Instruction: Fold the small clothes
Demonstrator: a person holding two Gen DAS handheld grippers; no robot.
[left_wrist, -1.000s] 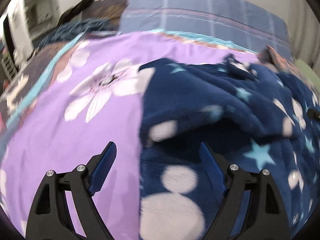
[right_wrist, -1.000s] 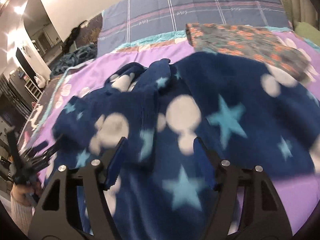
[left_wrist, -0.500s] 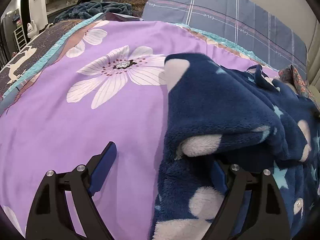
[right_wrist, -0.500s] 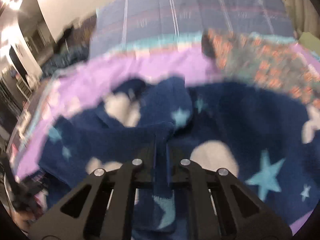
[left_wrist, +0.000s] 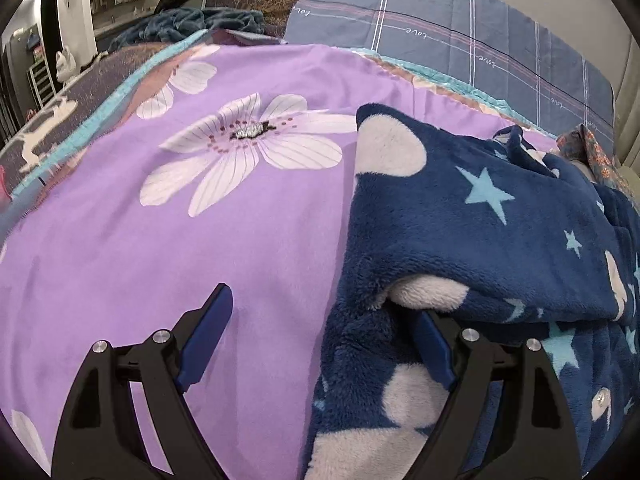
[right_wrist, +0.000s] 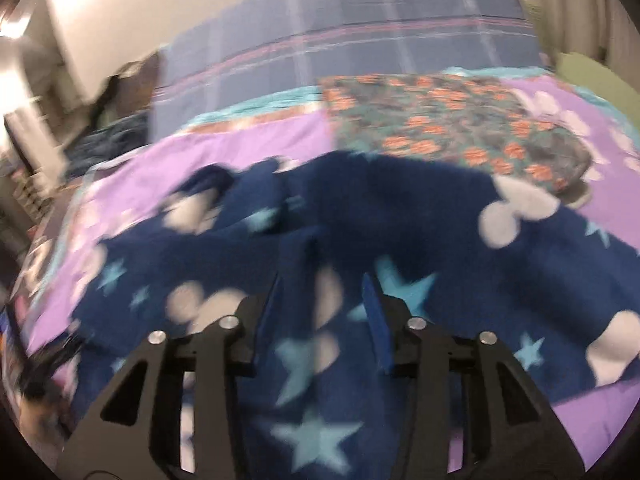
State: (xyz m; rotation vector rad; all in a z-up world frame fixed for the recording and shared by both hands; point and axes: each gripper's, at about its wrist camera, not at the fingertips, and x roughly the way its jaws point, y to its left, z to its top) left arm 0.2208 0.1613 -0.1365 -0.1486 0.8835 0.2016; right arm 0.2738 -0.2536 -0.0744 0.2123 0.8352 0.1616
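Note:
A navy fleece garment (left_wrist: pixel 472 220) with pale dots and light-blue stars lies rumpled on the purple flowered bedspread (left_wrist: pixel 180 240). My left gripper (left_wrist: pixel 320 332) is open at the garment's left edge; its right finger sits under a folded flap, its left finger over bare bedspread. In the blurred right wrist view the same garment (right_wrist: pixel 420 216) spreads across the bed. My right gripper (right_wrist: pixel 320 308) stands partly open just above it, with fleece showing between the fingers.
A folded dark garment with orange flowers (right_wrist: pixel 460 128) lies behind the fleece on the right. A blue plaid pillow (left_wrist: pixel 460 40) runs along the back. A dark teal blanket (left_wrist: pixel 188 24) lies at the far left.
My right gripper was shut on a fold of the fleece half a second ago and has opened. The left gripper has moved in closer to the garment's left edge.

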